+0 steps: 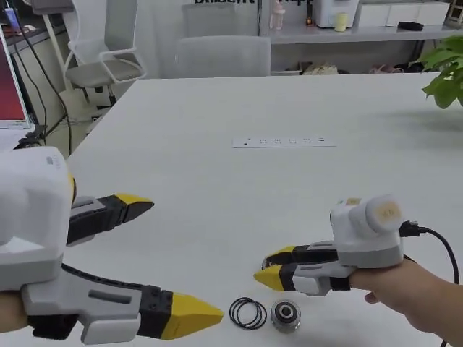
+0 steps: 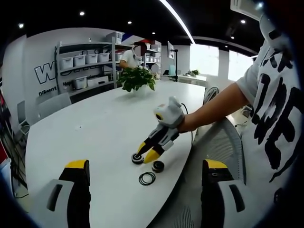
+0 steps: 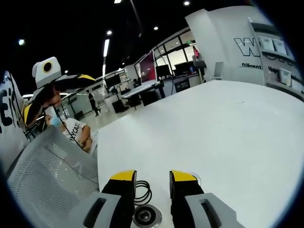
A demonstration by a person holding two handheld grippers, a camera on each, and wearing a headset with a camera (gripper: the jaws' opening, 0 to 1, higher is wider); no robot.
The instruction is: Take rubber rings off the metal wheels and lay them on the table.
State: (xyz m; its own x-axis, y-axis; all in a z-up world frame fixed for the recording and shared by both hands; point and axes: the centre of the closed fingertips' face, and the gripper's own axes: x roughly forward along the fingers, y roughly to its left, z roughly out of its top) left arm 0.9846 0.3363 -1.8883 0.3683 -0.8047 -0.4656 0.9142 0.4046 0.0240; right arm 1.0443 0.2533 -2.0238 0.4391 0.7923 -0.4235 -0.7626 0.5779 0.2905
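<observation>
Two rubber rings (image 1: 248,313) lay overlapping on the counter (image 1: 289,181) beside the metal wheel (image 1: 286,314); left tool (image 1: 182,260) gaped wide, right tool (image 1: 264,266) slightly parted.

A wide white tabletop (image 1: 289,101) ran back toward a grey chair (image 1: 223,54) and a white swivel chair (image 1: 101,43). A leafy green plant (image 1: 445,76) stood on its right side. Wall shelving (image 2: 85,66) held white bins. Bright windows (image 2: 206,59) lit the far end, and a light strip (image 2: 175,19) crossed the dark ceiling.
</observation>
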